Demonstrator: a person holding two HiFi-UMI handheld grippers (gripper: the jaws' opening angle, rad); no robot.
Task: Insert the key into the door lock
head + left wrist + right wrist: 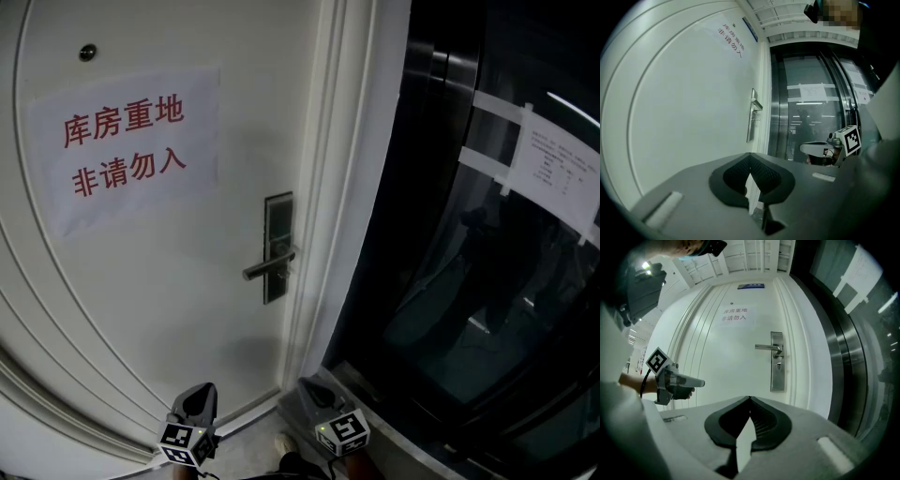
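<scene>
At the bottom of the head view, we see the left gripper (pixel 202 389) and right gripper (pixel 311 384) side by side, low and well short of the lock (pixel 277 246) on the white door (pixel 141 309). Its handle (pixel 269 267) juts leftward, and a sign (pixel 127 150) hangs higher up. Along the left gripper view, the jaws are clenched tip to tip with nothing between them, and the lock shows only edge-on, so its face is lost there. Along the right gripper view, the jaws are likewise pressed together and bare, but this view faces the plate squarely and shows the keyhole (pixel 778 365) just under the handle, which neither other view gives. No key shows in any view, so we judge this to be the approach, before insertion. Next we need a key in a grip, raised to that keyhole and lined up with its slot.
</scene>
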